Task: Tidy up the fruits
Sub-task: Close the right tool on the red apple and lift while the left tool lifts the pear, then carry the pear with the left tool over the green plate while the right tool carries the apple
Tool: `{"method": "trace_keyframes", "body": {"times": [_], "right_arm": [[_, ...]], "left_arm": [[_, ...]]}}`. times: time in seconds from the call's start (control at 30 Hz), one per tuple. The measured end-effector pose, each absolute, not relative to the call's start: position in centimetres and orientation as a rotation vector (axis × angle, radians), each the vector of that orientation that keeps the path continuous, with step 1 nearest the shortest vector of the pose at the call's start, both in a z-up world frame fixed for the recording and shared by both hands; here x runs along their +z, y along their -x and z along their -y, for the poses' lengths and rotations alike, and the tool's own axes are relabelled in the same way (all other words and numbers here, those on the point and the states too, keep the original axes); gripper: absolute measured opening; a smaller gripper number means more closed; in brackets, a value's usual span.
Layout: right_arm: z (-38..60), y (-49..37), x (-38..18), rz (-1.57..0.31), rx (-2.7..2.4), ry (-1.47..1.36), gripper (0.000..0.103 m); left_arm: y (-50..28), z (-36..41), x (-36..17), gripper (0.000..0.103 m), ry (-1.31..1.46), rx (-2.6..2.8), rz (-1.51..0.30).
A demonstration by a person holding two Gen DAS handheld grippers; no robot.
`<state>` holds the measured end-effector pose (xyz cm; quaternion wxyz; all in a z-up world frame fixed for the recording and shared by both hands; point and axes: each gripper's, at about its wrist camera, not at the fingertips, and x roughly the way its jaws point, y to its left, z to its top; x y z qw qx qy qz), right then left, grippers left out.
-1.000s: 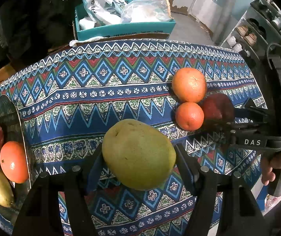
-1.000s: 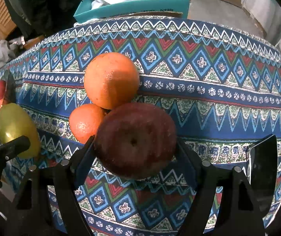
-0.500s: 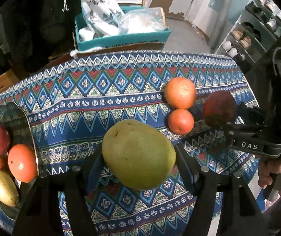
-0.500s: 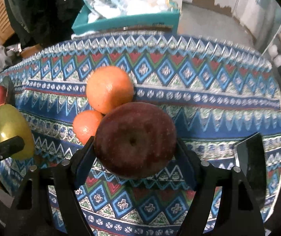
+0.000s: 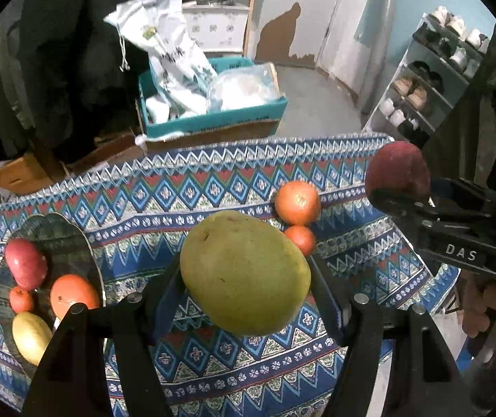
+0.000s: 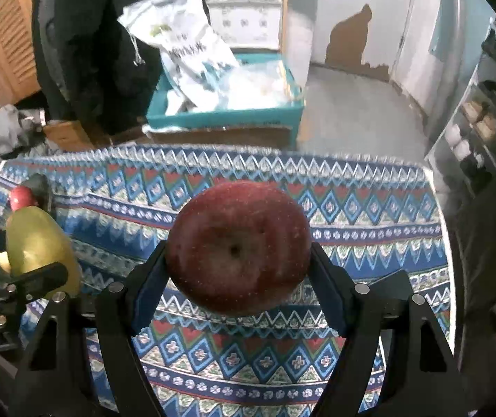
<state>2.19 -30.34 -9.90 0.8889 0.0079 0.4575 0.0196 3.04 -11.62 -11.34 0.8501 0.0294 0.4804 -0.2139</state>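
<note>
Patterned blue cloth covers the counter [image 5: 164, 208], with a teal box of bags behind it and a shoe rack off to the far right. At the left end sits a dark plate [image 5: 71, 239] already holding a red apple, two oranges and a yellow-green fruit. Two more oranges [image 5: 297, 202] lie together on the cloth right of centre.

Both tools are loaded and clear of the cloth. The left tool [image 5: 244, 278] pinches a large green pear-like fruit [image 5: 244, 272] across its widest part; the right tool [image 6: 239, 253] pinches a dark red apple [image 6: 239, 252] the same way, blossom end facing the camera.

To my eye the step is the carry to the plate. The plate looks crowded, so I would bring one fruit in at a time, the green one first since its tool is nearer. Aim for the bare far part of the plate, lower until the fruit rests, then let go; dropping it risks knocking the oranges off the rim. Keep the right tool back so the two do not collide over the plate
</note>
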Motion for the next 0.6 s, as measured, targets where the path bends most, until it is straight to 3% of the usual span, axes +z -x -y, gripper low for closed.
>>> {"method": "trace_keyframes", "body": {"times": [0.6], "right_arm": [[27.9, 0.6, -3.1, -0.794, 0.072, -0.015, 0.077]], "left_arm": [[-1.0, 9.8, -5.3, 0.07, -0.042, -0.471, -0.856]]}}
